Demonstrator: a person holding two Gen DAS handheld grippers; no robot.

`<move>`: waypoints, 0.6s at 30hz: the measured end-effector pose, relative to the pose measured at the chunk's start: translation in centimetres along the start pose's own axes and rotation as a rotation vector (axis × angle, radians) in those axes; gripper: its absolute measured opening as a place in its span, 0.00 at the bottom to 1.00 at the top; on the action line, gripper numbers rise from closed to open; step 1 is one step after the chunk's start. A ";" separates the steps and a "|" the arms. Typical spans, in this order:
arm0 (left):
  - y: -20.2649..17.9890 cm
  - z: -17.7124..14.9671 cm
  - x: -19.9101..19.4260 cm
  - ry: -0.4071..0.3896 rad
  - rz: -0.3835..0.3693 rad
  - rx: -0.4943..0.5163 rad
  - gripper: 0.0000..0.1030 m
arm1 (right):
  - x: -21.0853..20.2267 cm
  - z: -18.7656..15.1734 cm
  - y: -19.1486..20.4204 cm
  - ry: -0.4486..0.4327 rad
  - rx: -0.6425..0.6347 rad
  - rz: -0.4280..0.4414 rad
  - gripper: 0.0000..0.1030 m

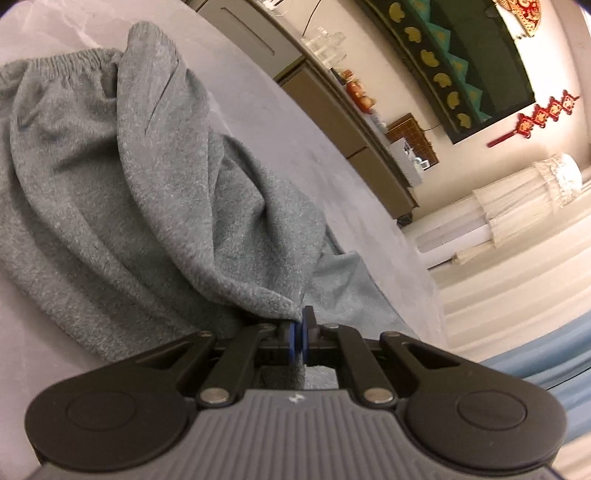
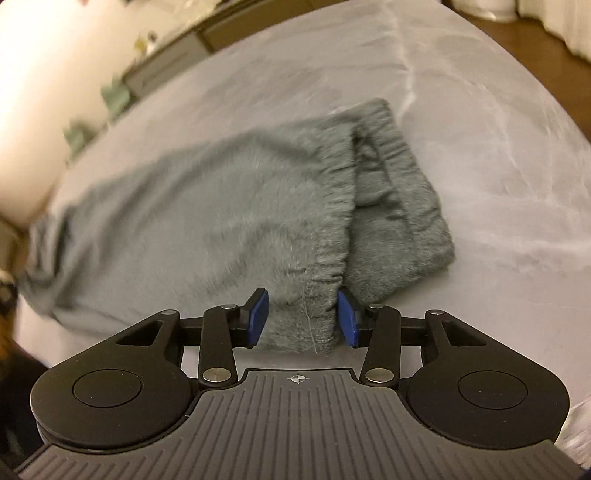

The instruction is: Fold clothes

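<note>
Grey fleece trousers (image 1: 129, 177) with an elastic waistband (image 1: 70, 66) lie bunched on a pale grey bed sheet (image 1: 295, 147). My left gripper (image 1: 298, 328) is shut on a pinched fold of the cloth, which rises in a ridge from the jaws. In the right wrist view the trousers (image 2: 203, 206) lie flatter, with the waistband (image 2: 391, 177) doubled over at the right. My right gripper (image 2: 303, 314) is open low over the near corner of the waistband. That corner sits between the blue pads (image 2: 258, 314), which stand apart on either side of it.
A long low cabinet (image 1: 332, 110) with jars and small items runs past the bed's far edge. Pale curtains (image 1: 517, 206) hang at the right, below a dark wall hanging (image 1: 461, 62). Brown floor (image 2: 517, 33) shows beyond the bed's corner. The right wrist view is blurred.
</note>
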State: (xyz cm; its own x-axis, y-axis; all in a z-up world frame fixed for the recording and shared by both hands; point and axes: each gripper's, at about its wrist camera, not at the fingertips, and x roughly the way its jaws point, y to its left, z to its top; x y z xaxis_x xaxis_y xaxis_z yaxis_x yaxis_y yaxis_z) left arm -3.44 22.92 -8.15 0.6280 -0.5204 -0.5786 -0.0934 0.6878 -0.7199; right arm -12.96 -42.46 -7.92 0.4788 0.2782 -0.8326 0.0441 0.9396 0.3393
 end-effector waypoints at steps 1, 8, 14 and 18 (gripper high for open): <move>0.2 -0.1 0.3 0.003 0.007 -0.002 0.04 | 0.2 0.1 0.6 0.006 -0.030 -0.021 0.20; -0.8 1.7 -0.9 -0.039 -0.023 0.019 0.04 | -5.5 4.4 2.9 -0.270 -0.091 -0.076 0.13; -1.4 1.0 -1.7 -0.063 0.007 0.081 0.04 | -6.3 5.2 0.1 -0.267 -0.027 -0.139 0.13; -1.3 -1.2 0.7 -0.017 0.124 0.139 0.04 | -1.7 2.8 -2.8 -0.128 0.040 -0.172 0.13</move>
State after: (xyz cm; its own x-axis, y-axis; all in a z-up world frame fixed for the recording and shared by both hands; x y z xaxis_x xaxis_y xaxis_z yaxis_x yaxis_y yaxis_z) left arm -3.79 21.04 -8.05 0.6318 -0.4196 -0.6518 -0.0636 0.8100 -0.5830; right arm -11.47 -46.14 -6.28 0.5682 0.0844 -0.8185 0.1683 0.9618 0.2160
